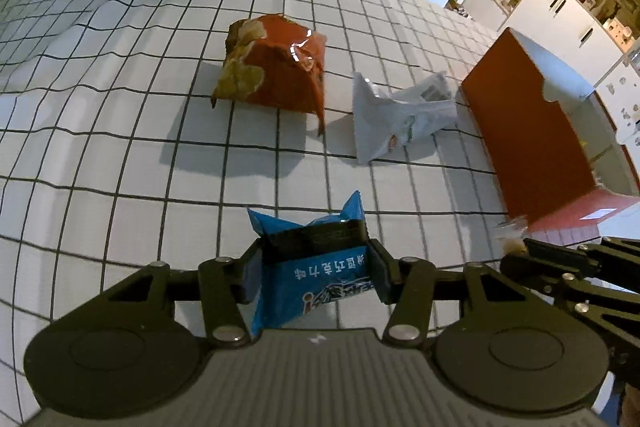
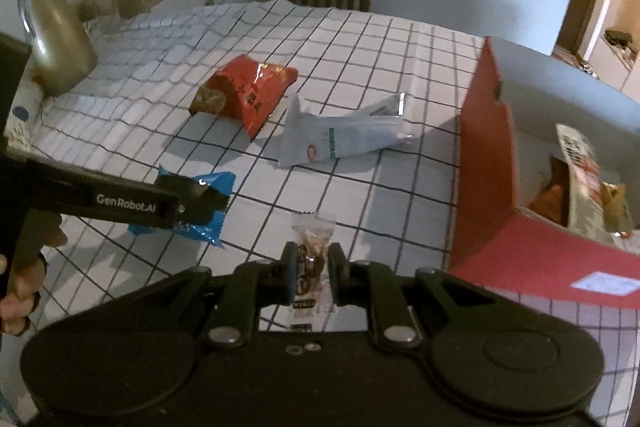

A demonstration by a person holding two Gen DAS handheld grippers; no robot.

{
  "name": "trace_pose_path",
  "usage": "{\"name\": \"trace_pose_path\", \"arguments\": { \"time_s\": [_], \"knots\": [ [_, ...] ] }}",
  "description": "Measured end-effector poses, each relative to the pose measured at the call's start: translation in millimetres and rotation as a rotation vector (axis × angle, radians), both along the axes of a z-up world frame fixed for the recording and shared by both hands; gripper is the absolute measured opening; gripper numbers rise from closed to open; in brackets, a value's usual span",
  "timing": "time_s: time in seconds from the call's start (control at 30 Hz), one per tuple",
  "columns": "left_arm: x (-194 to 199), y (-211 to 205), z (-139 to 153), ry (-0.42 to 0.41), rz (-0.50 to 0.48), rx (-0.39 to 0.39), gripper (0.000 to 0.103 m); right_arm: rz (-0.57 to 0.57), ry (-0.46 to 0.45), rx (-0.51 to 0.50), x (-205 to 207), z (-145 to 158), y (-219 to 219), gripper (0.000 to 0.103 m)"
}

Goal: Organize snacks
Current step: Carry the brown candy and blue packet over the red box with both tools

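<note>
Both downward-tilted: left fingers (image 1: 316,267) around blue packet (image 1: 320,283), right fingers (image 2: 313,273) pinching clear-wrapped snack (image 2: 312,255).

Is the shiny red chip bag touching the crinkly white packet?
Apart. The left wrist view shows bare checked tablecloth between the red chip bag and white packet.
</note>
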State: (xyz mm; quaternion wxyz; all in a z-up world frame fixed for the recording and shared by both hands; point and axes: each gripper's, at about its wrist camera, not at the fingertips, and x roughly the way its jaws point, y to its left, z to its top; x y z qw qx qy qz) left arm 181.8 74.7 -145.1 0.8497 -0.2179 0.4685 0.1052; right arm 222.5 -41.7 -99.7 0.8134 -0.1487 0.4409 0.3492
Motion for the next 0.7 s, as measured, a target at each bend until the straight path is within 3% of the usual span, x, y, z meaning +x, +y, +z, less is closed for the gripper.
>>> {"name": "trace_pose_path", "arguments": {
  "time_s": [0.7],
  "knots": [
    [5.7,-81.6,77.4,-0.128,-0.075,-0.037,0.052,-0.095,-0.095,0.181,12.7,73.1,-99.4,0.014]
  ]
}}
